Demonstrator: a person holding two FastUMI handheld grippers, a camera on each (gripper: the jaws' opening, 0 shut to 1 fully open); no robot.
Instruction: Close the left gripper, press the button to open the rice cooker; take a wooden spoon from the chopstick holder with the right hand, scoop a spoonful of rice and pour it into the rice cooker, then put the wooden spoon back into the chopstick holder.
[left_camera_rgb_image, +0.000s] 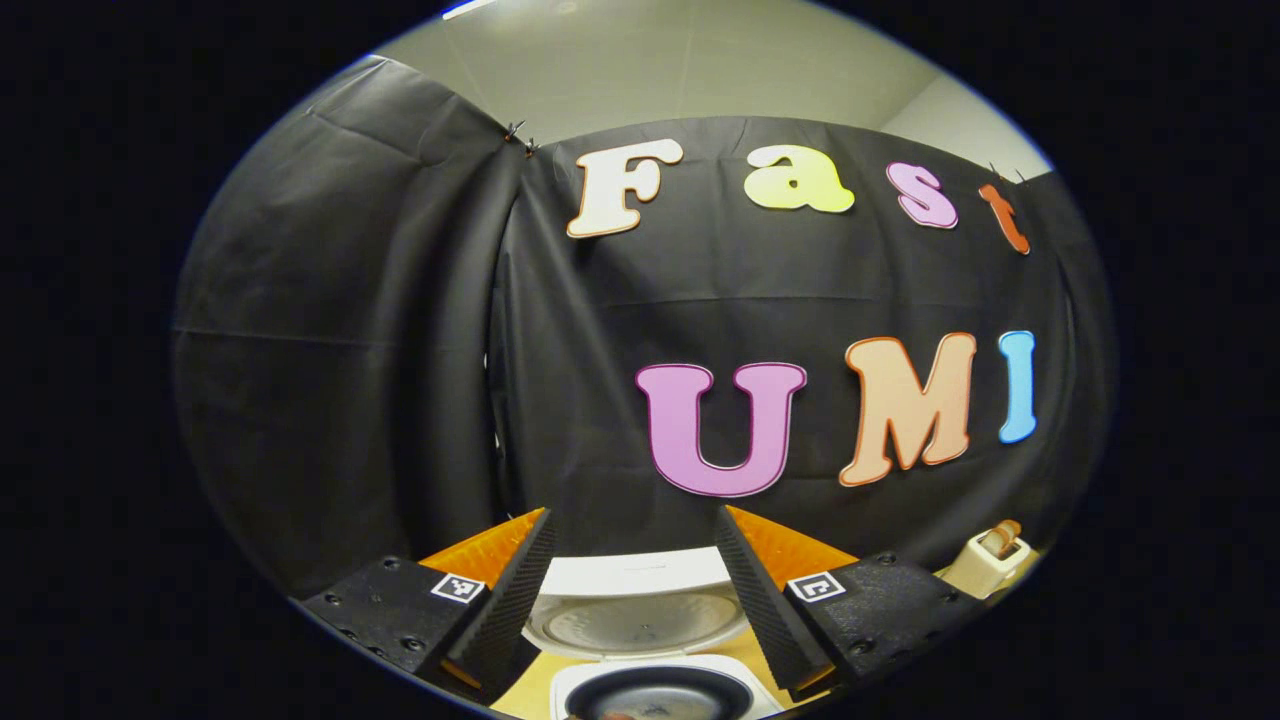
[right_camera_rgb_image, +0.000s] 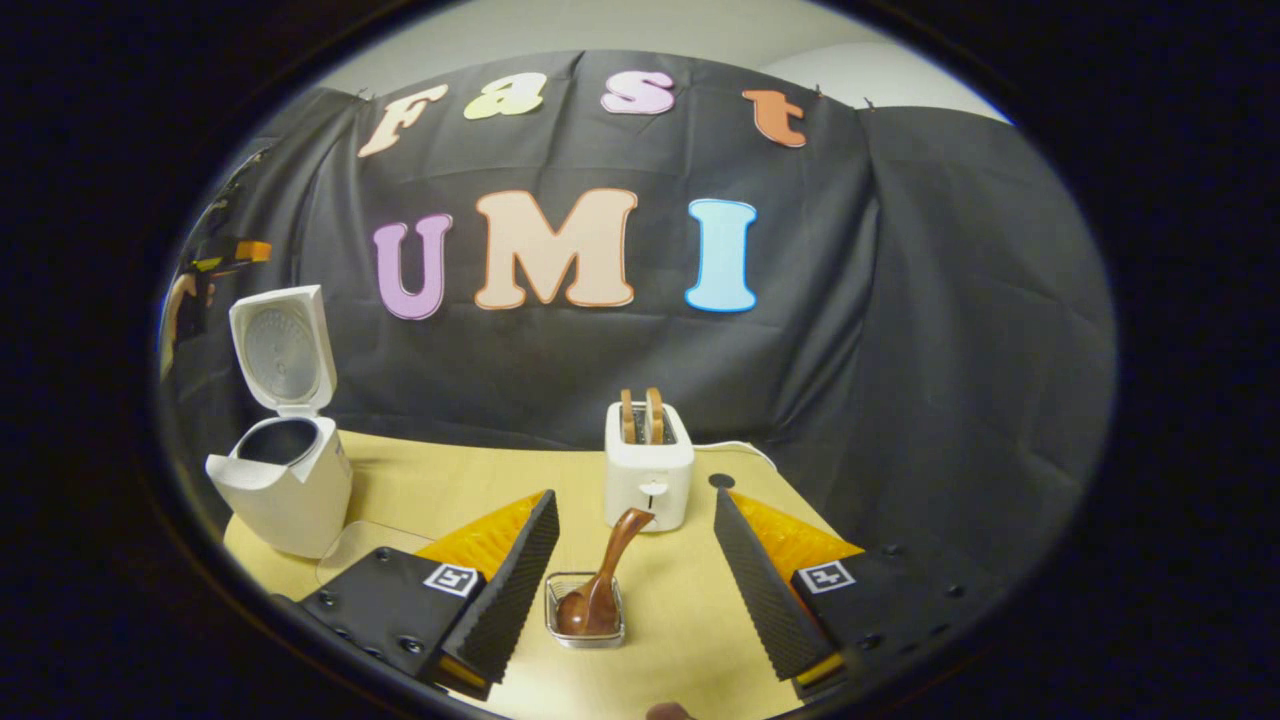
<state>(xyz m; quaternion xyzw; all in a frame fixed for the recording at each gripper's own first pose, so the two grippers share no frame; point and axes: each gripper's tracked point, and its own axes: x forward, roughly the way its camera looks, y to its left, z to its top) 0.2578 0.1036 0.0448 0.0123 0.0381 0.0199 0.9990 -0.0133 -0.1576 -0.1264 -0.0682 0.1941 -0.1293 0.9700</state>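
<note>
The white rice cooker (right_camera_rgb_image: 285, 480) stands at the table's left with its lid (right_camera_rgb_image: 280, 350) swung up and the dark inner pot (right_camera_rgb_image: 277, 440) exposed. In the left gripper view my left gripper (left_camera_rgb_image: 632, 515) hangs open just above the rice cooker (left_camera_rgb_image: 660, 690), whose raised lid (left_camera_rgb_image: 635, 615) shows between the fingers. A brown wooden spoon (right_camera_rgb_image: 600, 585) leans in a small chopstick holder (right_camera_rgb_image: 585, 632) on the table. My right gripper (right_camera_rgb_image: 635, 497) is open, with the spoon a little ahead between its fingers, untouched.
A white toaster (right_camera_rgb_image: 650, 470) holding two bread slices stands behind the chopstick holder, and at the right edge of the left gripper view the toaster (left_camera_rgb_image: 990, 562) appears again. The tan table (right_camera_rgb_image: 450, 490) meets the black cloth wall at the back. A small brown thing (right_camera_rgb_image: 668, 712) peeks in at the bottom edge.
</note>
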